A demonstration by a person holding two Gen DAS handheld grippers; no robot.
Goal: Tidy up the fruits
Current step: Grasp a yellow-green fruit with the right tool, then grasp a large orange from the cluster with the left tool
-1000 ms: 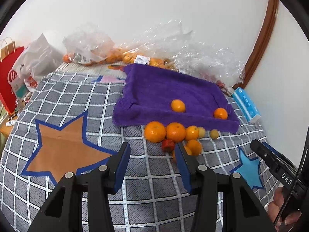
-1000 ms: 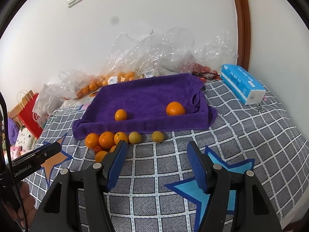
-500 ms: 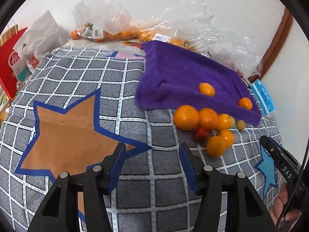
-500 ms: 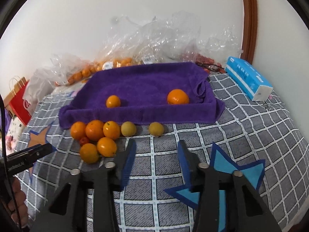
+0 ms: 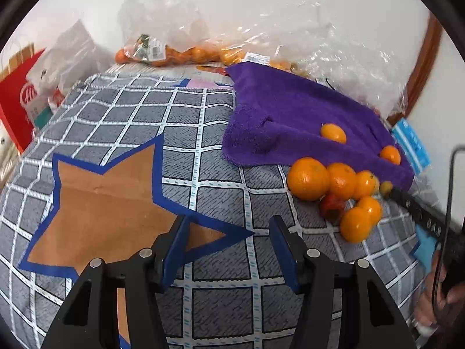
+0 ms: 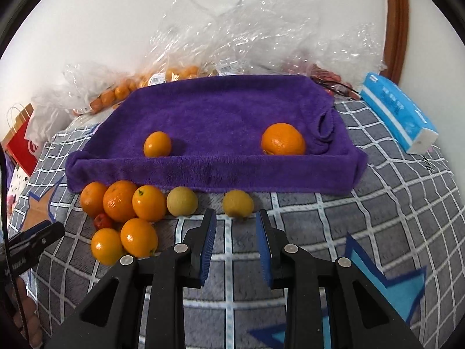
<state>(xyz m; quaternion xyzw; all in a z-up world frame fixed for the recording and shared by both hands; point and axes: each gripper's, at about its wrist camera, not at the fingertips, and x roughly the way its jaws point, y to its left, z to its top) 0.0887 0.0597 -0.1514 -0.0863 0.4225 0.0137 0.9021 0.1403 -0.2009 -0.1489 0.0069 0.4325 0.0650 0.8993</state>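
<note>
The right tongs (image 6: pixel 236 226) have narrowed, empty, nearing a yellow fruit (image 6: pixel 237 203); left tongs (image 5: pixel 229 238) spread.

"DAS" on right tool (image 5: pixel 418 212); other labels unreadable.

A plain white wall (image 6: pixel 116 29) rises behind the bed, evenly lit with soft, shadowless light. A curved brown wooden frame (image 6: pixel 393 20) stands against the wall at the bed's far right corner. The bed is covered by a grey quilt (image 5: pixel 180 133) crossed with white grid lines, bearing a tan star edged in dark blue (image 5: pixel 98 203) and a light blue star (image 6: pixel 398 288). Off the bed's left edge stands a red paper bag (image 5: pixel 17 101) with white handles.
</note>
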